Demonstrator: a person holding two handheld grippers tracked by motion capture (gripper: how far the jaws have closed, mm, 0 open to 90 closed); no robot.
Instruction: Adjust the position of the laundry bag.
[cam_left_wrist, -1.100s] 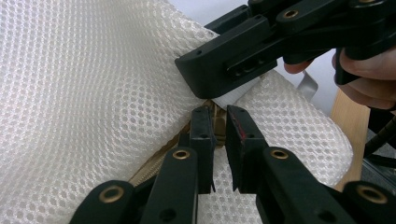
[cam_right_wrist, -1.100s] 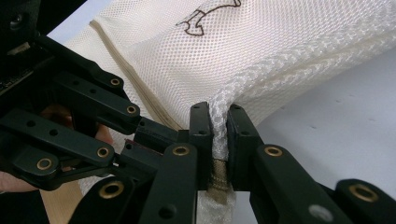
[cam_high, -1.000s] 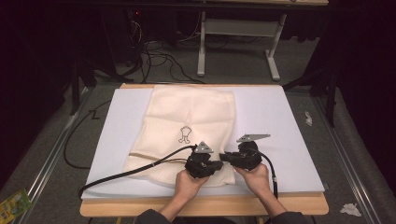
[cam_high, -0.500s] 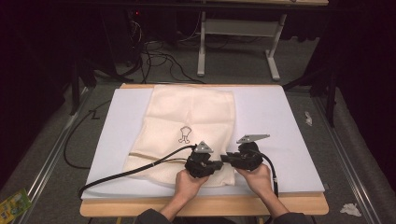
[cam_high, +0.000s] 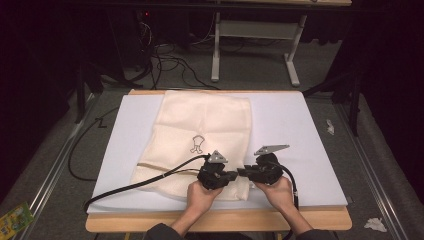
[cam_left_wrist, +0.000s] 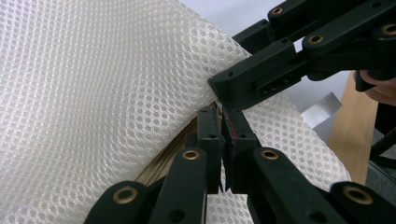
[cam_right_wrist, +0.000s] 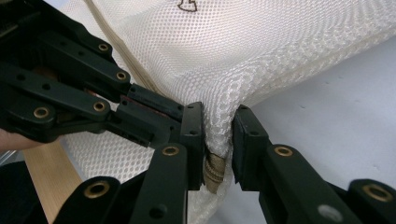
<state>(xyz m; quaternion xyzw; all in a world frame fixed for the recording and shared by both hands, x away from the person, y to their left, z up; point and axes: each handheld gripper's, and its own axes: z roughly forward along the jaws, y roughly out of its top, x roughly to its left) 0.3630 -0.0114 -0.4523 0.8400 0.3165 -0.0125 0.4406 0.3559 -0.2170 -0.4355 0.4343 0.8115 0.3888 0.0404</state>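
Left gripper (cam_high: 231, 176) and right gripper (cam_high: 243, 172) meet tip to tip at the near right corner of a cream mesh laundry bag (cam_high: 200, 132). Each is clamped on the bag: the left gripper (cam_left_wrist: 224, 122) pinches mesh beside the tan zipper (cam_left_wrist: 161, 165), and the right gripper (cam_right_wrist: 218, 128) squeezes a bunched fold with tan trim below it. The bag lies flat on a pale foam board (cam_high: 295, 125), a small printed figure (cam_high: 197, 144) near its middle. The board rests on a wooden table (cam_high: 220, 221), bare along the near edge. Beyond are grey carpet (cam_high: 250, 70), loose floor cables (cam_high: 170, 60) and a white desk frame (cam_high: 255, 45) in a dark room. Compared with one second earlier, both grippers and the bag appear unmoved.
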